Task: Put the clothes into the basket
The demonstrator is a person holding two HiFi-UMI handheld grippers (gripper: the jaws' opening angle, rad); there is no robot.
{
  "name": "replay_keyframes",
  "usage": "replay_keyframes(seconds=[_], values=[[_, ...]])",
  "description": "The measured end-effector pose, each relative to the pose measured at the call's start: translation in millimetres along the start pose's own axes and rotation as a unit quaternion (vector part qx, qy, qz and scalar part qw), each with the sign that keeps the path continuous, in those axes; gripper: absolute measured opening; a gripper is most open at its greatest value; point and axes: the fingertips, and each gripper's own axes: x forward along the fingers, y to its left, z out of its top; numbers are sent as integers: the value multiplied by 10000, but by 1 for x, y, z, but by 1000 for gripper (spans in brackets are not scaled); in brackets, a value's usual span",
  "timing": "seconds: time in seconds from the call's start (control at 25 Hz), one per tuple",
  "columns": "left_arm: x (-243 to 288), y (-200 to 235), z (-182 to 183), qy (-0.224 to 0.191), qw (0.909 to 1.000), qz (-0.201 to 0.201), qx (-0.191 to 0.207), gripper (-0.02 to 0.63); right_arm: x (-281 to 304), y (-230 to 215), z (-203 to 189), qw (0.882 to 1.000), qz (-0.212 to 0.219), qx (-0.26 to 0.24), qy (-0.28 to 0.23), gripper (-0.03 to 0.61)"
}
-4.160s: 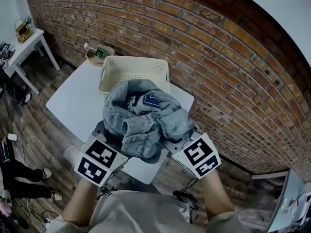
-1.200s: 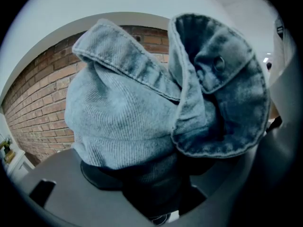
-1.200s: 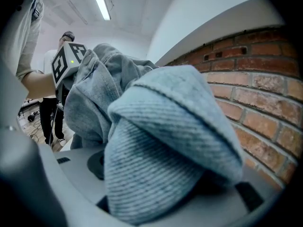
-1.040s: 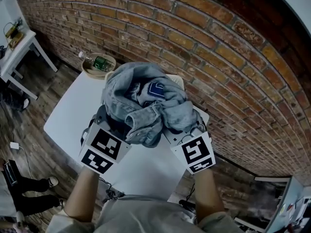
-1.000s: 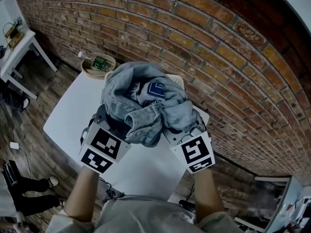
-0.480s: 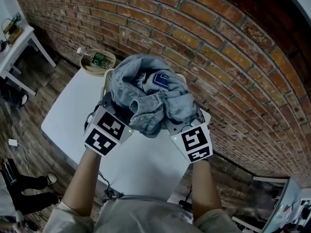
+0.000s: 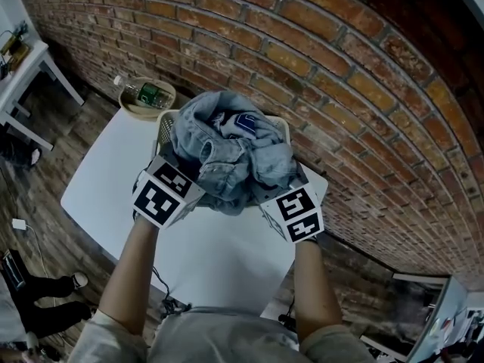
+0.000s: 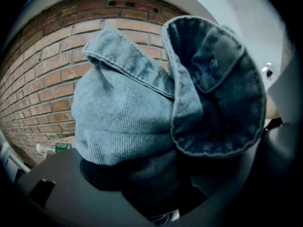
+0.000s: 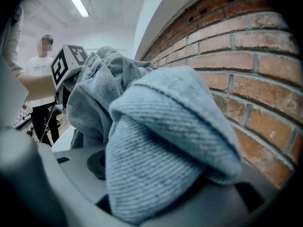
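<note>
Clothes (image 7: 231,157): one bunched wad of light blue denim, a dark blue patch showing on top. Held up in the air over the basket (image 7: 164,125). Whether the lowest folds touch the basket cannot be told.

Left gripper (image 7: 168,193): jaws closed on the wad's left underside. In the left gripper view, denim (image 8: 137,112) with a seamed flap and a button fills the gap.

Right gripper (image 7: 293,213): jaws clamped on the right underside. In the right gripper view a thick ribbed fold (image 9: 161,150) is packed between them, and the left gripper's marker cube (image 9: 68,63) shows past it.

Basket is cream and perforated, at the far edge of a white table (image 7: 113,195) by the brick wall (image 7: 340,89).

Bowl (image 7: 151,106) just left of the basket, a bottle (image 7: 138,91) lying in it.

A person (image 9: 40,74) stands in the background of the right gripper view.
</note>
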Motion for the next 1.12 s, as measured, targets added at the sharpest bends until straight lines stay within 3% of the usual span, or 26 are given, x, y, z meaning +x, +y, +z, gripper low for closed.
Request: replay_keyframes(seconds=[0.4,0.68,0.76,0.88,1.12], values=[[22,19,-30,465,9953,-130,-840,357,25,-5,-22,9985,227,345,362,276],[32,29,-52,723,9887,18,-1315,362,34,-7,-32,9977,228,396,494,282],[34,34,-58,809,9873,143,-1357,362,35,-10,-31,9978,198,449,440,293],[31,46,-63,879,9881,583,-1121,360,33,-13,-27,9979,154,545,322,305],[21,49,-58,609,9854,1024,-1213,360,24,-13,-27,9980,-60,520,366,307]])
